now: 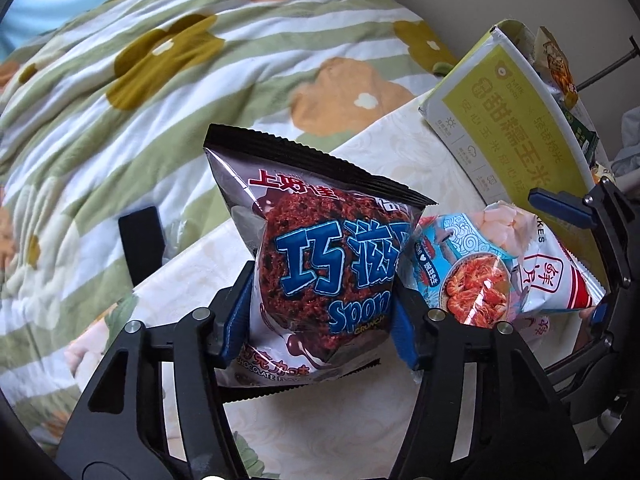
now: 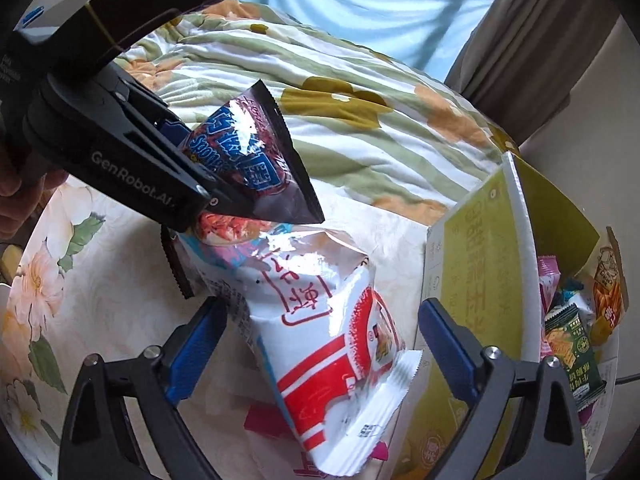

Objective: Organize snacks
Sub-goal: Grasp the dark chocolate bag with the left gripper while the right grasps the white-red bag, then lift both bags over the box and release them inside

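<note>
My left gripper [image 1: 322,312] is shut on a dark chocolate sponge snack bag [image 1: 320,264] and holds it lifted above the table; the bag also shows in the right wrist view [image 2: 256,160], clamped by the left gripper [image 2: 188,184]. A white-and-red shrimp cracker bag [image 2: 332,340] lies on the table between the spread fingers of my right gripper [image 2: 320,344], which is open; this bag appears in the left wrist view [image 1: 500,276] too. The right gripper [image 1: 576,220] shows at the right edge of that view.
A yellow-green cardboard box [image 2: 480,272] stands at the right, holding several snack packs [image 2: 572,344]; it is also in the left wrist view [image 1: 516,120]. The floral tablecloth [image 2: 100,280] covers the table. A striped flowered quilt [image 1: 140,80] lies on the bed behind.
</note>
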A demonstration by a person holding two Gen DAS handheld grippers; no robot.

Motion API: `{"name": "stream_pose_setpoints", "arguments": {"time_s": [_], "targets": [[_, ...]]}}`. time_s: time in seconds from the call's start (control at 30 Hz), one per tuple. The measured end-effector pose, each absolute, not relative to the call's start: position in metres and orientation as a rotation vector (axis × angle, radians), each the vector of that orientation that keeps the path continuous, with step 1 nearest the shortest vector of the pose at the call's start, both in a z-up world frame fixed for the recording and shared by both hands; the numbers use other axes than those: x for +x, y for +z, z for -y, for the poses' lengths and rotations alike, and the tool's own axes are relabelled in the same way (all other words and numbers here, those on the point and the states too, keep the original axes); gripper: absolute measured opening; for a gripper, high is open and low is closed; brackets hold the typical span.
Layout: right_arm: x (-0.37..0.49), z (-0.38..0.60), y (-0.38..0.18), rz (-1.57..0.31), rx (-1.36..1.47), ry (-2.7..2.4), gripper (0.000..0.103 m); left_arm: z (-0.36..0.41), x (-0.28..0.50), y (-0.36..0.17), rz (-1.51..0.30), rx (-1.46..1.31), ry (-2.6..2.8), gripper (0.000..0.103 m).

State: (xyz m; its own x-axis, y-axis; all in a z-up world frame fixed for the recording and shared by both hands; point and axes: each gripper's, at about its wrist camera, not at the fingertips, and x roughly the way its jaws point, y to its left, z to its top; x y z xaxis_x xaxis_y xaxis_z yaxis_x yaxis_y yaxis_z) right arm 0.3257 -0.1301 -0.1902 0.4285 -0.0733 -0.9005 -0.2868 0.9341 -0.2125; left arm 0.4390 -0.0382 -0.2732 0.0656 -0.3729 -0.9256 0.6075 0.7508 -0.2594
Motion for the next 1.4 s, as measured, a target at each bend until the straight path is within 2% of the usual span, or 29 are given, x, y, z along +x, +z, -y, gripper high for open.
{"name": "stream_pose_setpoints", "arguments": {"time_s": [0.13, 0.23, 0.3, 0.5, 0.97, 1.1, 1.4], "targets": [[0.328, 0.121, -0.195, -1.123, -0.422, 0.19, 0.091, 0.024, 0.437, -0.273, -1.314, 0.189, -0.722, 0.055], [0.331, 0.115, -0.201, -1.136, -0.464, 0.22, 0.082, 0.011, 0.435, -0.272, -1.313, 0.172, -0.685, 0.055], [0.332, 0.113, -0.205, -1.147, -0.477, 0.239, 0.07, 0.001, 0.432, -0.27, -1.31, 0.162, -0.654, 0.055], [0.33, 0.111, -0.207, -1.134, -0.478, 0.257, 0.06, -0.028, 0.419, -0.265, -1.295, 0.13, -0.586, 0.053], [0.31, 0.113, -0.18, -1.097, -0.336, 0.229, 0.052, -0.06, 0.366, -0.239, -1.263, 0.067, -0.497, 0.053], [0.297, 0.118, -0.152, -1.068, -0.25, 0.225, 0.051, -0.065, 0.346, -0.211, -1.22, 0.047, -0.459, 0.053], [0.254, 0.155, -0.053, -0.934, -0.103, 0.198, 0.051, -0.039, 0.306, -0.127, -1.105, -0.002, -0.436, 0.053]]}}
